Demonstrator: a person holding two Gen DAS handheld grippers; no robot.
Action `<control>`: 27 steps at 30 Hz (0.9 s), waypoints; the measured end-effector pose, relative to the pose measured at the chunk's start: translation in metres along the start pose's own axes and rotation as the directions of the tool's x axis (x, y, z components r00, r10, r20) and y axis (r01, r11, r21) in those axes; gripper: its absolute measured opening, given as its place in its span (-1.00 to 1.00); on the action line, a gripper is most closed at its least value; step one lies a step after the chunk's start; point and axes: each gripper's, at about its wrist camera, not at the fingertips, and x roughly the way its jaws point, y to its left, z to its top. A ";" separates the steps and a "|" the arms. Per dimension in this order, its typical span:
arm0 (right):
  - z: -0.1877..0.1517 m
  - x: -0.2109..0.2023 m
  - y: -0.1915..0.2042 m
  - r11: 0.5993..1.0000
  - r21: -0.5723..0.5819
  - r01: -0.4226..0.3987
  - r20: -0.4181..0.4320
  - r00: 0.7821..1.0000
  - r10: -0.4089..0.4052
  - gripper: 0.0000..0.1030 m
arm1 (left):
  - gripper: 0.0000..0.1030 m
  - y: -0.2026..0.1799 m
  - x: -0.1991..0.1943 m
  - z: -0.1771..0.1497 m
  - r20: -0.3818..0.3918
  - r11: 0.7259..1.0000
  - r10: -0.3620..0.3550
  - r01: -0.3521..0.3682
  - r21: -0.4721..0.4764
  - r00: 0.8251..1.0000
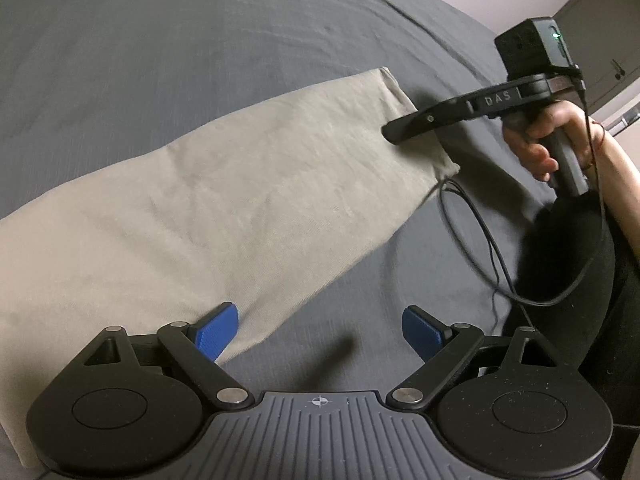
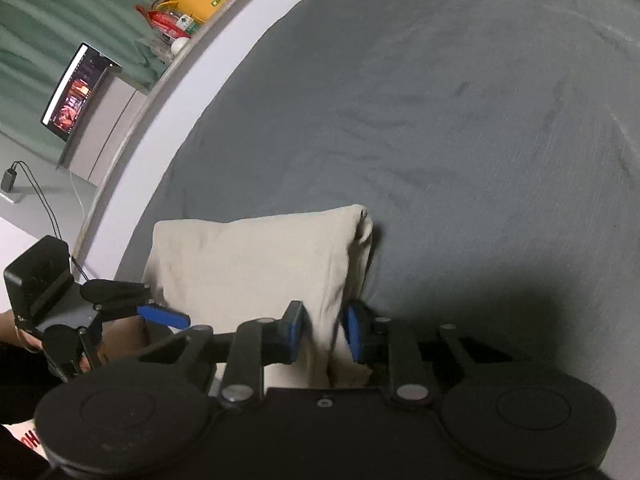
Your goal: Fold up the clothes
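While the beige garment [image 1: 224, 200] lies folded into a long band on the grey bedsheet [image 1: 160, 48], the right gripper [image 2: 324, 334] straddles its thick edge at six o'clock, half-closed but not yet pinching. The left gripper [image 1: 318, 330] hangs wide open, empty; lifting one-sided could spill the layers.

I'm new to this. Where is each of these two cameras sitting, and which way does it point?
Left wrist: sits on the left gripper, looking along its open blue fingers across the beige cloth on the grey bed; the person's right hand shows.
Right wrist: sits on the right gripper, looking over the cloth toward the bed's far edge and a screen; the left gripper shows.
Shared: cloth, bed, each other's gripper.
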 end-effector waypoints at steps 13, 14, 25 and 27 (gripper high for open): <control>-0.006 -0.030 0.029 0.962 0.090 -0.257 0.195 0.952 0.236 -0.80 | 0.75 0.062 -0.102 -0.018 0.347 0.941 0.167 -0.044 -0.336 0.923; -0.004 -0.028 0.039 0.959 0.093 -0.267 0.203 0.948 0.245 -0.80 | 0.75 0.069 -0.112 -0.023 0.380 0.923 0.195 -0.038 -0.383 0.904; 0.007 0.030 0.139 0.952 0.171 -0.253 0.254 0.945 0.206 -0.82 | 0.75 0.096 -0.141 -0.053 0.502 0.850 0.254 0.057 -0.524 0.827; 0.006 0.048 0.152 0.950 0.192 -0.247 0.245 0.949 0.197 -0.83 | 0.75 0.101 -0.144 -0.059 0.520 0.836 0.274 0.067 -0.545 0.809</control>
